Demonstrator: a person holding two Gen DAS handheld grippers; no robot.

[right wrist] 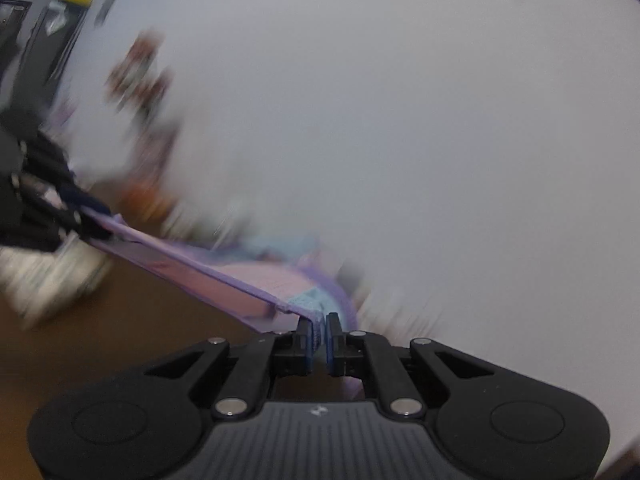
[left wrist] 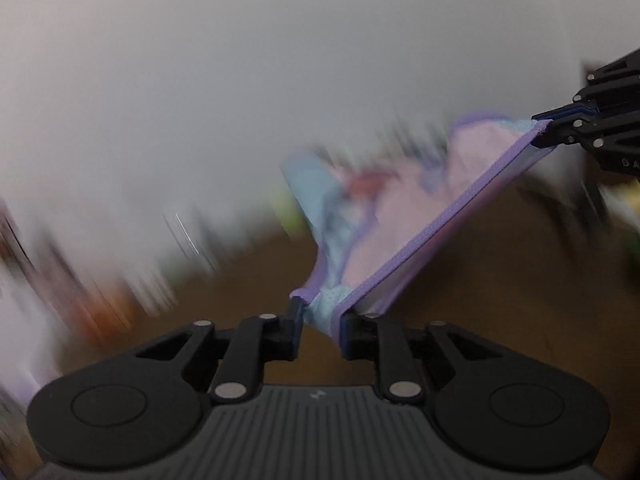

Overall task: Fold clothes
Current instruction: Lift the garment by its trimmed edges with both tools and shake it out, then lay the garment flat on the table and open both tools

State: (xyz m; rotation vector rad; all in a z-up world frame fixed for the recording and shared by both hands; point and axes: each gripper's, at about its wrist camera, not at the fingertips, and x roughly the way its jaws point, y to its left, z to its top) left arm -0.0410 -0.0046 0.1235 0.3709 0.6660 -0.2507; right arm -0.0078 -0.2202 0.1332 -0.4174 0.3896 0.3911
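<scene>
A small pink and light-blue garment [left wrist: 404, 216] with a purple hem is stretched in the air between the two grippers. My left gripper [left wrist: 320, 312] is shut on one corner of it, light-blue cloth bunched between the fingers. My right gripper [left wrist: 540, 132] shows at the right edge of the left wrist view, shut on the other end of the purple hem. In the right wrist view my right gripper [right wrist: 319, 328] pinches the garment [right wrist: 264, 280] and the hem runs tight to the left gripper [right wrist: 86, 216] at the far left. Both views are blurred by motion.
A brown table top [left wrist: 500, 288] lies below the garment, also seen as the brown table top [right wrist: 100, 320]. A plain white wall [right wrist: 400, 120] fills the background. Blurred objects [left wrist: 100, 300] stand along the table's far edge.
</scene>
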